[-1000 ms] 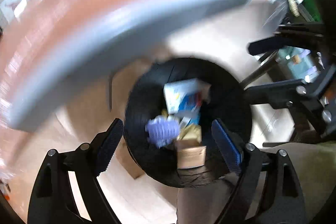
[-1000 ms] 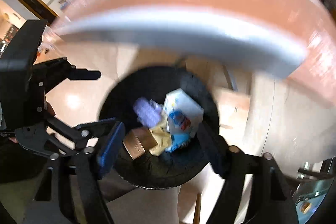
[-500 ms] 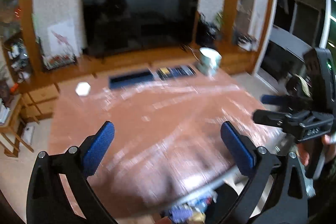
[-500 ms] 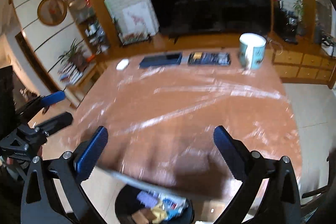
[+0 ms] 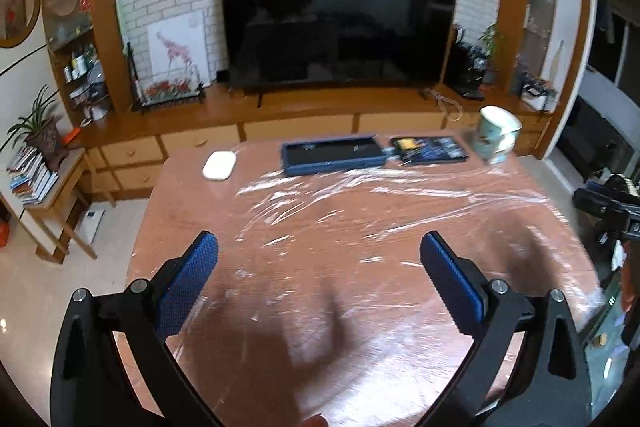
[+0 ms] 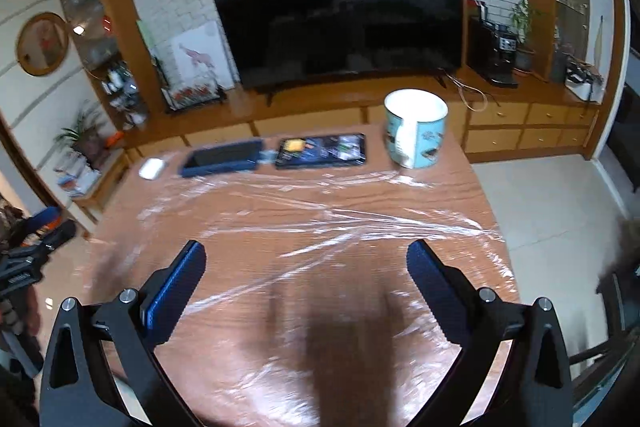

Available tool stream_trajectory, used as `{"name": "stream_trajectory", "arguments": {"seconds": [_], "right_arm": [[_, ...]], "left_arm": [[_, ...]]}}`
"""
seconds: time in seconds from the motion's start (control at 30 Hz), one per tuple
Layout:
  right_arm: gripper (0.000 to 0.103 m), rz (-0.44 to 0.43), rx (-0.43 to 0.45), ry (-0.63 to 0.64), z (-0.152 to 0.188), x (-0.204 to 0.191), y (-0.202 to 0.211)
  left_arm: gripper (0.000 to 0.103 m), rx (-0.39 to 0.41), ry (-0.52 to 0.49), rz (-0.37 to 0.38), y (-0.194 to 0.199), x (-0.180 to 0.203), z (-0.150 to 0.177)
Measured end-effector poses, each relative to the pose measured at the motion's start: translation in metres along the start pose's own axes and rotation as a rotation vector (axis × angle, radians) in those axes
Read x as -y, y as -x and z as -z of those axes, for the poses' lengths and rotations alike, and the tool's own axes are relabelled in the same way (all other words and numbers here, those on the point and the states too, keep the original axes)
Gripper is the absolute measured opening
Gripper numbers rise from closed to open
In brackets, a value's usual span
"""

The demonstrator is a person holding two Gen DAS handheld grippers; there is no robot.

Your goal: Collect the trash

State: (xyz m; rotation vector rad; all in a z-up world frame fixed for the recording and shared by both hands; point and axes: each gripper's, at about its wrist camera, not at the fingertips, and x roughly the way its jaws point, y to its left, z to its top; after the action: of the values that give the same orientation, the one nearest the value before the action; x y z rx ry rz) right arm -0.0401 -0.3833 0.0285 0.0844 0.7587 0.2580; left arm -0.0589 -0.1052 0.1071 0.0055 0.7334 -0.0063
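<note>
Left gripper (image 5: 319, 267) and right gripper (image 6: 306, 271) look alike: black angular frames, silver screws at the joints, and blue textured pads (image 5: 188, 283) lining each finger.

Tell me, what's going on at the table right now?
Left gripper open, empty. Right gripper open, empty. No trash visible on table; only mug, mouse, two dark trays. Nothing blocking.

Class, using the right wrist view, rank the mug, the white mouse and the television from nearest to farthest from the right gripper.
From the right gripper:
1. Mug, far right of table.
2. White mouse, far left corner.
3. Television, against the wall behind.
</note>
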Motion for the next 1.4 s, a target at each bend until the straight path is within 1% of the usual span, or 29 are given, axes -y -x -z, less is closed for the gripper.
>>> {"name": "stream_trajectory", "arguments": {"seconds": [0.1,0.2,0.37,0.5,0.6,0.93,1.2,1.3,1.4], "right_arm": [[0.099,0.043,-0.035,-0.008,-0.002,0.018,-0.027],[0.099,0.089,-0.066,-0.007,-0.002,0.034,-0.054],[0.099,0.104,-0.115,-0.045,-0.002,0.056,-0.091],[0.099,0.123,-0.133,-0.054,-0.001,0.064,-0.109],[0.099,0.127,-0.145,-0.063,-0.002,0.069,-0.121],[0.099,0.141,-0.171,-0.089,-0.002,0.08,-0.143],[0.099,0.186,-0.152,-0.05,0.0,0.08,-0.147],[0.099,0.221,-0.145,-0.012,0.003,0.076,-0.149],[0.099,0.224,-0.144,-0.013,0.004,0.075,-0.15]], "left_arm": [[0.101,-0.046,0.028,-0.023,-0.024,-0.014,0.002],[0.101,-0.082,0.048,-0.063,-0.049,-0.031,0.004],[0.101,-0.142,0.078,-0.11,-0.088,-0.056,0.008],[0.101,-0.184,0.115,-0.122,-0.112,-0.07,0.011],[0.101,-0.202,0.11,-0.139,-0.126,-0.075,0.011],[0.101,-0.241,0.114,-0.136,-0.154,-0.082,0.011],[0.101,-0.253,0.103,-0.134,-0.163,-0.082,0.012],[0.101,-0.25,0.12,-0.12,-0.163,-0.084,0.013],[0.101,-0.237,0.118,-0.115,-0.163,-0.085,0.014]]}}
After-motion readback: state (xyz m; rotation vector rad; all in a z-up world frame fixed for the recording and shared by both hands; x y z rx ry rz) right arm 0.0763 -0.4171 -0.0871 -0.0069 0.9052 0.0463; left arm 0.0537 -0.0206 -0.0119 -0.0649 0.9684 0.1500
